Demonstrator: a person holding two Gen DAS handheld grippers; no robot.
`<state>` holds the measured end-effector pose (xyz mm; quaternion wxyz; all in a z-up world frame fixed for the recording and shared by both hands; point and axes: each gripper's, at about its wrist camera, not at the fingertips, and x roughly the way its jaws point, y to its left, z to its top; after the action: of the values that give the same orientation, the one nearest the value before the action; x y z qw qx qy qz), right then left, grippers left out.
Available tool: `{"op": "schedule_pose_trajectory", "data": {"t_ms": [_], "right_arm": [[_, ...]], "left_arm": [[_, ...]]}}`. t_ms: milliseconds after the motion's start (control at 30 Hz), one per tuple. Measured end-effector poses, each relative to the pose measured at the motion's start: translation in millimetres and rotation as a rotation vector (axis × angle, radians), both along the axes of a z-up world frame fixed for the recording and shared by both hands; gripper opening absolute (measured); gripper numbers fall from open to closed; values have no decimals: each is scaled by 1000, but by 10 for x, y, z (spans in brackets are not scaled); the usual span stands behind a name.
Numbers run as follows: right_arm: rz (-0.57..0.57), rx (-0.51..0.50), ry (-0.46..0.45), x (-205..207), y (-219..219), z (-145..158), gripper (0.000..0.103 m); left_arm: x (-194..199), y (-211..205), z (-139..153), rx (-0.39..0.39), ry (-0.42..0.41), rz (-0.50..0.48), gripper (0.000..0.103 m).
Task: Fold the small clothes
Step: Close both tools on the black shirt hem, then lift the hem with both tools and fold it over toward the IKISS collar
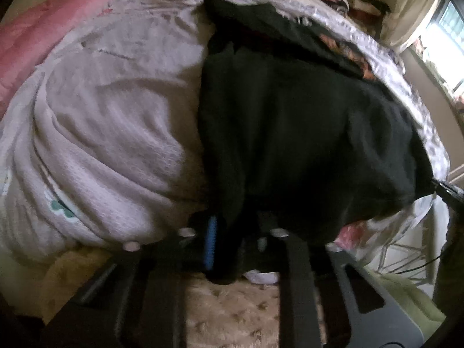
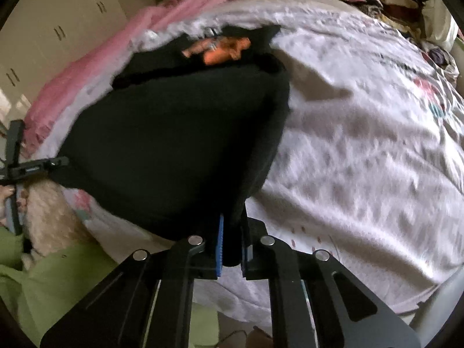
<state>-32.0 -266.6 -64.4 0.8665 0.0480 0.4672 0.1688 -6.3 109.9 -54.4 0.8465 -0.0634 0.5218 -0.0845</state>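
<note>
The black garment (image 2: 179, 145) is lying on the bed (image 2: 362, 145); we are pinching its near edge with both grippers, left (image 1: 229, 249) and right (image 2: 232, 246), fingers clamped on cloth.

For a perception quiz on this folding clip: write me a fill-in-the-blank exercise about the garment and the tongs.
1. The garment pinched by both tongs is ____ in colour.
2. It lies on a bed whose cover is mostly ____.
3. The print at the garment's far end is ____.
4. The right tongs and left tongs are both ____ on the garment's near edge.

Missing words: black; white; orange; shut
</note>
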Motion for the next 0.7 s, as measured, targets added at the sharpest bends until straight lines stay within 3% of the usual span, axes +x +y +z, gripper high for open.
{"op": "schedule_pose_trajectory", "data": {"t_ms": [333, 700], "right_arm": [[-46, 120, -209, 123, -155, 618, 7], [-128, 178, -349, 359, -321, 1046, 7]], "left_arm": [[70, 131, 544, -132, -125, 11, 3], [286, 248, 998, -184, -230, 58, 3]]}}
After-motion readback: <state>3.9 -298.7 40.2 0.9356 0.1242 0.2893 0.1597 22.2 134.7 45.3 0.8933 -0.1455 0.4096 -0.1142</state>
